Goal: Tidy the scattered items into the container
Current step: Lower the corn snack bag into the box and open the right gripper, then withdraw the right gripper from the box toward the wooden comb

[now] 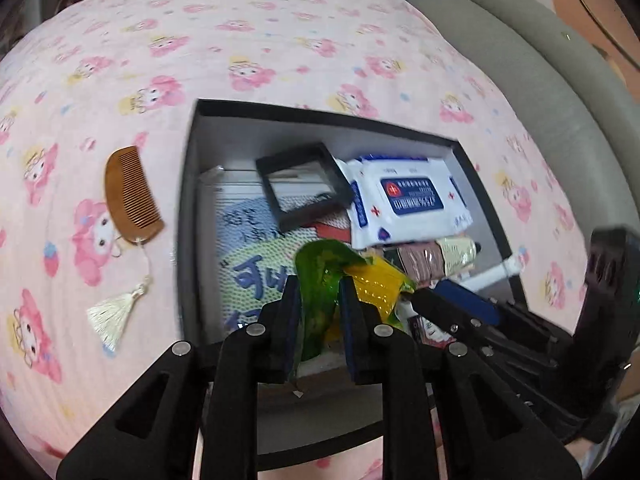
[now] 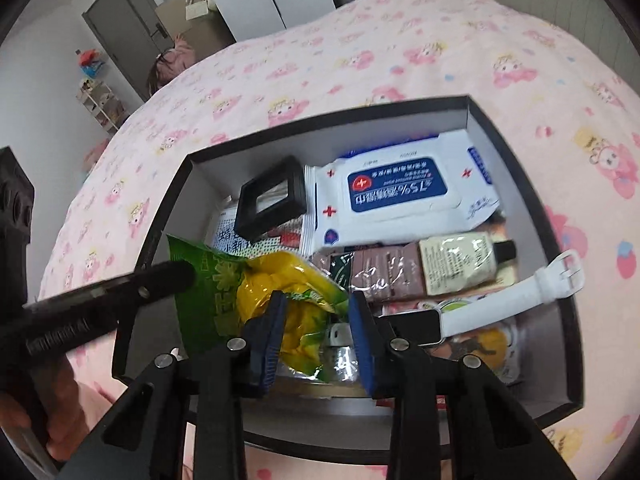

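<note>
Pink bedsheet (image 1: 280,40); left gripper (image 1: 320,300) pinching snack packet (image 1: 320,272) over box (image 1: 192,168)

The bed cover (image 1: 280,40) is pale pink with pink and yellow cartoon figures. The cardboard box (image 1: 320,114) is black outside and white inside. The crinkled snack packet (image 1: 320,276) is green and yellow. The wipes pack (image 1: 408,200) is white with a blue label and red crosses. The wooden comb (image 1: 130,196) is brown, with a cream tassel.

Pink cartoon-print bedsheet (image 2: 400,60); grey door (image 2: 120,20); small shelf (image 2: 100,104) by wall.

Left claw (image 1: 320,300) clamped, right claw (image 2: 318,316) parted
</note>
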`<state>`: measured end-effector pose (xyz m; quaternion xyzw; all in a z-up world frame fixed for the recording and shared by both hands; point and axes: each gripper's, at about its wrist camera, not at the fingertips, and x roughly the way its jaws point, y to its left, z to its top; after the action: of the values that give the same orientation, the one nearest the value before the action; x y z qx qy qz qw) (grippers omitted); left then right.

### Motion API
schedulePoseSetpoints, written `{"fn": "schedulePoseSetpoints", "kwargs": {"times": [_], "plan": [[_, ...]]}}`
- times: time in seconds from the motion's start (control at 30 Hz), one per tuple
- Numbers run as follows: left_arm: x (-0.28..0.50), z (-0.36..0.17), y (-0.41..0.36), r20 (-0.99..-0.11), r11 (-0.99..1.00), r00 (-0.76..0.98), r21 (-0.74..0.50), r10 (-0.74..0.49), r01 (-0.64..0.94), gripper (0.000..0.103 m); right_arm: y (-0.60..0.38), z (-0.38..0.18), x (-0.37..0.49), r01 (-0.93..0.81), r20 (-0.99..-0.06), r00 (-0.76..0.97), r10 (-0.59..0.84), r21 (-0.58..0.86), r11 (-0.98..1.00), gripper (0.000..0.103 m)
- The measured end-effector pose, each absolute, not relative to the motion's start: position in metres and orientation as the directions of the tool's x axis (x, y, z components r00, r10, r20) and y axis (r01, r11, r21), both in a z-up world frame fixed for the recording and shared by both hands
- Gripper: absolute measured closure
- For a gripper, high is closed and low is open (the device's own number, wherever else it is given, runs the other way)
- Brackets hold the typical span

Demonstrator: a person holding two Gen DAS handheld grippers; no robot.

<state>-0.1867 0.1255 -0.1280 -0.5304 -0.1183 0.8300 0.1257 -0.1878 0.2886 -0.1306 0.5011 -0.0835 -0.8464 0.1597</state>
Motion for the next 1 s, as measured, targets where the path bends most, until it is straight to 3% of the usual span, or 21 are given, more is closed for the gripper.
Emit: {"fn": "schedulePoseSetpoints", "kwargs": {"times": [0.2, 0.67, 1.0], "plan": [[-0.189, -0.146, 0.134, -0.888, -0.953, -0.348, -0.293, 0.302, -0.079, 0.086, 0.303, -0.123, -0.171, 0.137, -0.798, -0.482, -0.362, 0.339, -0.931, 0.075], [-0.118, -0.073, 0.122, -0.800, -0.924, -0.463, -0.330, 0.382, -0.192, 0.086, 0.269, -0.058, -0.098, 0.199, -0.694, -0.634, -0.341, 0.280, -0.939, 0.074], [-0.073, -0.044, 0.075, -0.766, -0.935, -0.537, -0.297, 0.353, -0.192, 0.086, 0.224, -0.030, -0.062, 0.247, -0.678, -0.655, -0.334, 0.225, -0.942, 0.074]]}}
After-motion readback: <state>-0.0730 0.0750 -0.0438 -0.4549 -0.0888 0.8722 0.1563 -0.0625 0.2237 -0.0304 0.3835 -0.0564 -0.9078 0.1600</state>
